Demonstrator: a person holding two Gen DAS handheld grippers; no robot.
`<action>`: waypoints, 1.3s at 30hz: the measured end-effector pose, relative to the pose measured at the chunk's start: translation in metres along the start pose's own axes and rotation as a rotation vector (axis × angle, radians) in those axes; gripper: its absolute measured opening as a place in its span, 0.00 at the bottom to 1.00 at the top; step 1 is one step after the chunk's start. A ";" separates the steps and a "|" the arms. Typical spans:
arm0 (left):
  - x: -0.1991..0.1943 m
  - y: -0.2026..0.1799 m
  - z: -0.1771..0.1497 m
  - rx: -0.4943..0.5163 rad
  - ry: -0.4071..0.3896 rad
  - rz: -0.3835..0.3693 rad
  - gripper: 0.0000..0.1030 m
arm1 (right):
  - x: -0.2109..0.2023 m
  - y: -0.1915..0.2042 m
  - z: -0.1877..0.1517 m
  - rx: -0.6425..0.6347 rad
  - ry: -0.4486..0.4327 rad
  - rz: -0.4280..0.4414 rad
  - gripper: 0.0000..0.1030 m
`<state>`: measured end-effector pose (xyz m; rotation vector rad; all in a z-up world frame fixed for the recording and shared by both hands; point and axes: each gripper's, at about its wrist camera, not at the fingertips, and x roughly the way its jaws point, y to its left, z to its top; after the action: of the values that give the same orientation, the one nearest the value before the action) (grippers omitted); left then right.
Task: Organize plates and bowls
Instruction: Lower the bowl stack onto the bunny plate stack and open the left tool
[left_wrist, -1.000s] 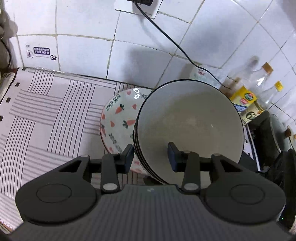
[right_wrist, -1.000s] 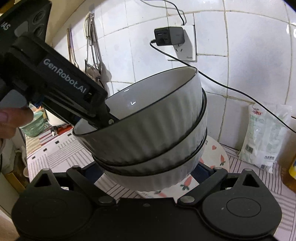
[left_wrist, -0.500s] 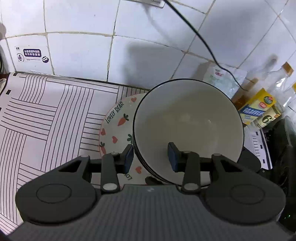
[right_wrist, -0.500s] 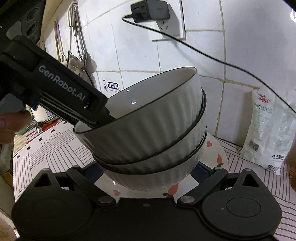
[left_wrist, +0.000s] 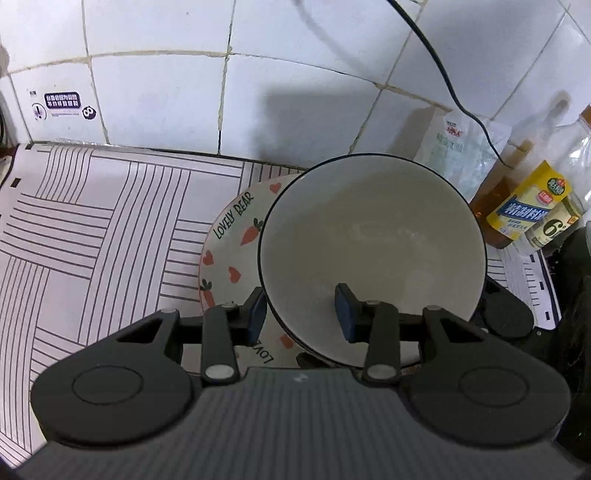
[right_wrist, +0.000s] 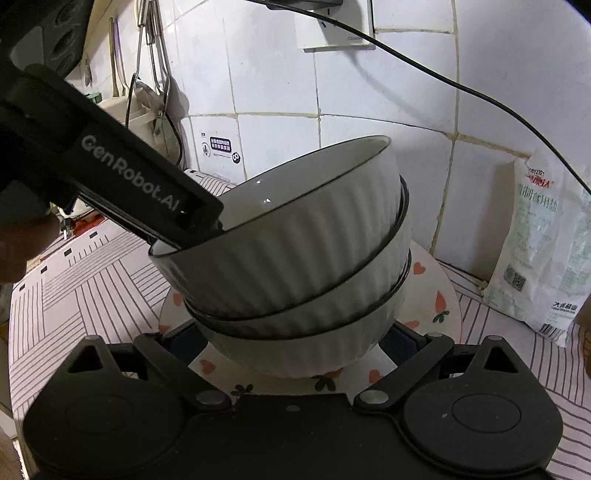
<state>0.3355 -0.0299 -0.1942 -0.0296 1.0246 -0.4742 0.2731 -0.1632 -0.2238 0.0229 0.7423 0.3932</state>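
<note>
A stack of three white ribbed bowls with black rims (right_wrist: 303, 266) hangs tilted just above a white plate with carrots and hearts (right_wrist: 432, 295). The top bowl's inside (left_wrist: 373, 240) and the plate (left_wrist: 229, 236) also show in the left wrist view. My left gripper (left_wrist: 299, 314) is shut on the near rim of the stack, one finger outside and one inside; it shows from the side in the right wrist view (right_wrist: 147, 192). My right gripper (right_wrist: 291, 339) straddles the bottom bowl's base, its pads against both sides.
A striped mat (left_wrist: 92, 229) covers the counter below a white tiled wall (left_wrist: 295, 92). A white bag (right_wrist: 543, 251) and bottles (left_wrist: 532, 210) stand at the right. Utensils (right_wrist: 151, 92) hang at the left. A black cable (right_wrist: 461, 88) crosses the wall.
Both grippers have moved the bowl stack down and over the carrot plate, toward the wall. The grips have not changed.
</note>
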 end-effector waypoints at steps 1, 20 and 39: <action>0.000 -0.001 0.000 0.001 -0.001 0.005 0.37 | 0.001 -0.001 0.000 0.005 0.000 0.003 0.97; 0.005 -0.005 0.007 -0.080 0.066 0.002 0.39 | 0.005 -0.016 -0.002 0.035 0.040 0.022 0.95; -0.069 -0.013 -0.012 0.015 -0.035 0.087 0.57 | -0.039 0.008 0.009 -0.013 0.164 -0.084 0.94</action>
<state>0.2915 -0.0122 -0.1415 0.0200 0.9837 -0.4014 0.2507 -0.1683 -0.1905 -0.0534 0.8997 0.3225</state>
